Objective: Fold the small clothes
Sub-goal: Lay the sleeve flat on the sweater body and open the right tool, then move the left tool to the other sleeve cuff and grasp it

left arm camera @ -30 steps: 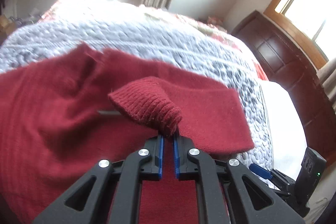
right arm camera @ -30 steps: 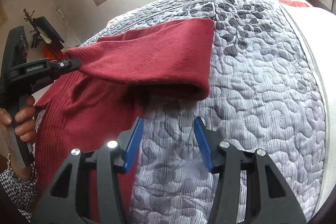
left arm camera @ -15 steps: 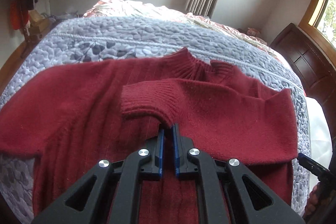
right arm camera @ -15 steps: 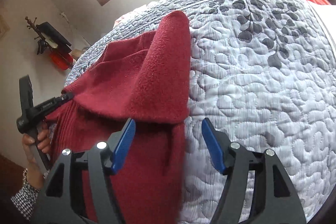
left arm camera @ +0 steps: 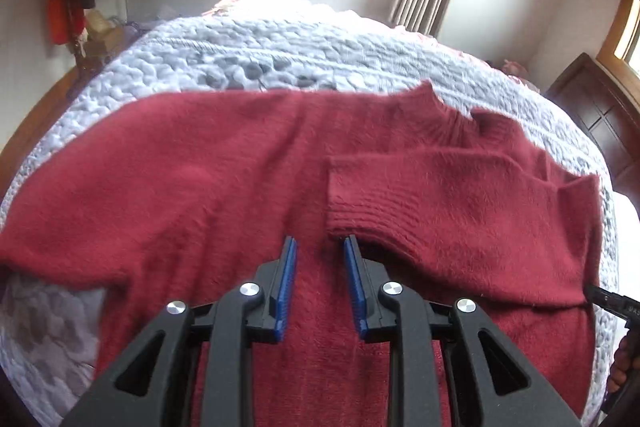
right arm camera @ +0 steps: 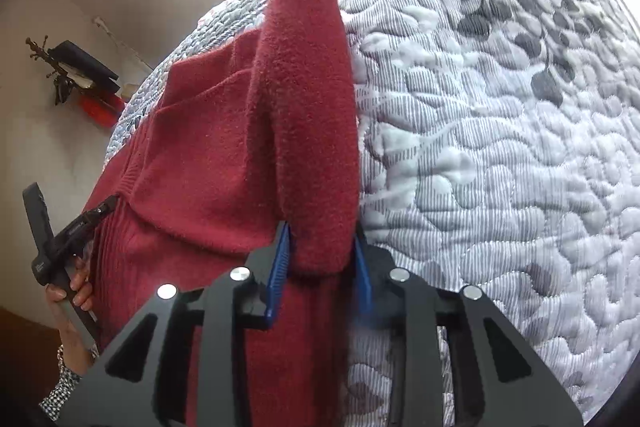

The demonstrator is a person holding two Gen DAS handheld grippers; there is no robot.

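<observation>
The red sweater (left arm camera: 248, 163) lies spread on the quilted bed (left arm camera: 280, 47), one sleeve (left arm camera: 460, 195) folded across its chest; the left tool (left arm camera: 320, 247) hangs released beside the cuff; the right tool (right arm camera: 320, 247) straddles the shoulder fold, not yet clenched; soft, floppy knit, best pinched at edges.

My right gripper (right arm camera: 320, 247) has its blue-padded jaws either side of a folded edge of the red sweater (right arm camera: 224, 155); the fabric fills the gap, though a firm pinch I cannot confirm. The folded sleeve (right arm camera: 308, 99) runs away from the jaws along the sweater's right edge, lying on the grey quilt (right arm camera: 500, 147). At far left, a hand (right arm camera: 74, 291) holds my left gripper (right arm camera: 108, 205), its tip touching the sweater. Its jaw state is unreadable from here.
</observation>
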